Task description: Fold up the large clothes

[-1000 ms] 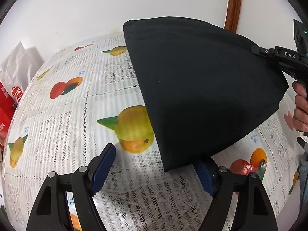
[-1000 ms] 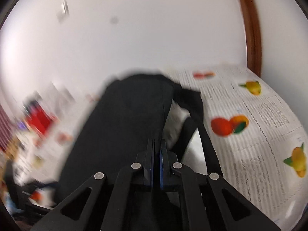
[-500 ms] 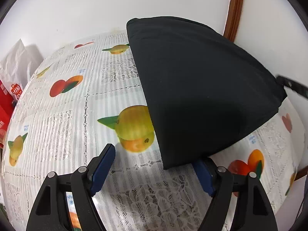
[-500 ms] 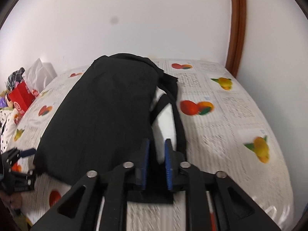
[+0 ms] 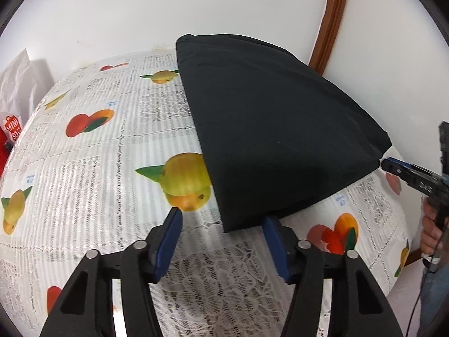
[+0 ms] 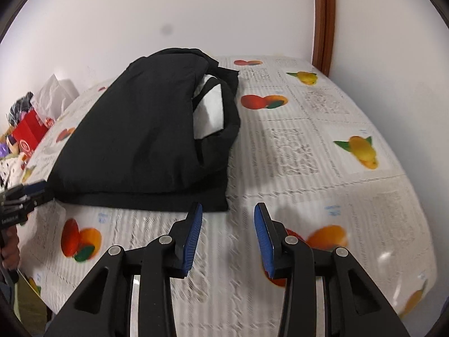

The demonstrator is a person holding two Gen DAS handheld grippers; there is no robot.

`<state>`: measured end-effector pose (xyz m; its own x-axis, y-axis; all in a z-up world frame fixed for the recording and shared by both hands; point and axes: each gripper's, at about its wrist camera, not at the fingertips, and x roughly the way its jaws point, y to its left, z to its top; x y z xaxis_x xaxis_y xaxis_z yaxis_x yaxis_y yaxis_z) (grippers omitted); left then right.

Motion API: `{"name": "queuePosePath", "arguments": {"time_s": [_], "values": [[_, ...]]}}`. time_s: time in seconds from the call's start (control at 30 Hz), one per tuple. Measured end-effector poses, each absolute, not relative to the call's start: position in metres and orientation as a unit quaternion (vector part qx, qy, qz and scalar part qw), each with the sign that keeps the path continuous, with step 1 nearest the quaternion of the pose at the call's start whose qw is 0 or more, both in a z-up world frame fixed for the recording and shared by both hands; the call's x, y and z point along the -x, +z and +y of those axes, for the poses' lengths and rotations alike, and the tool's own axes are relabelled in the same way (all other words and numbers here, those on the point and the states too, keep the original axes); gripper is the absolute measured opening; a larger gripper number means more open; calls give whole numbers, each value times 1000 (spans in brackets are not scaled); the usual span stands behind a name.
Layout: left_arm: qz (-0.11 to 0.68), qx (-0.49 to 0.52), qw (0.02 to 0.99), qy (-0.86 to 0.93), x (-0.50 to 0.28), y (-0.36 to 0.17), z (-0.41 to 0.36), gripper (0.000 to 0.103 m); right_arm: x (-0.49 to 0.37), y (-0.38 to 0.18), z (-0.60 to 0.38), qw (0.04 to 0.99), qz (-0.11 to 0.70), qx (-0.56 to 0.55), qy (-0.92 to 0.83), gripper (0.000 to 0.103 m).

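A black garment (image 5: 275,129) lies folded on the fruit-print tablecloth (image 5: 118,151). Its near corner pokes in between the fingers of my left gripper (image 5: 221,216). Those jaws are closing, and the blue pads (image 5: 168,238) still stand clear of the cloth. In the right wrist view the garment (image 6: 146,134) shows a white patch (image 6: 209,109) inside its fold. My right gripper (image 6: 228,206) sits just in front of the garment's other near corner. Its jaws are opening with nothing between them.
A red bag (image 6: 29,134) and white bags (image 5: 16,84) stand at the table's far left. A wooden door frame (image 5: 334,19) runs up the wall behind. The tablecloth (image 6: 336,168) lies bare right of the garment. A person's hand (image 5: 432,224) holds the right gripper's handle.
My right gripper let go of the black garment, opened and drew back toward the table's near edge. My left jaws narrowed around the garment's near corner. The garment settled flat.
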<state>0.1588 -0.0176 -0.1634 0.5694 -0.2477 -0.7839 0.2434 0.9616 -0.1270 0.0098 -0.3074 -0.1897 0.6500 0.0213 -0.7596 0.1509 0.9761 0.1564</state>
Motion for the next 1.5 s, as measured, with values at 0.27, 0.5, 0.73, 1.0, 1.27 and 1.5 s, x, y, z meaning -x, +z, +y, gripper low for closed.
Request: {"name": "queuePosePath", "arguments": {"time_s": [0.27, 0.5, 0.73, 1.0, 1.27, 1.5], "values": [[440, 11, 886, -146, -170, -171, -28, 31, -39, -205, -313, 894, 426, -138, -25, 33], [437, 3, 888, -146, -176, -172, -27, 19, -53, -210, -303, 896, 423, -133, -17, 11], [438, 16, 890, -129, -183, -172, 1, 19, -74, -209, -281, 896, 427, -123, 0, 10], [435, 18, 894, -104, -190, -173, 34, 16, -99, -208, -242, 903, 417, -100, 11, 10], [431, 2, 897, -97, -191, -174, 31, 16, -105, -209, -233, 904, 420, -75, -5, 13], [432, 9, 896, -101, -190, -175, 34, 17, -105, -210, -231, 904, 422, -70, -15, 14]]}}
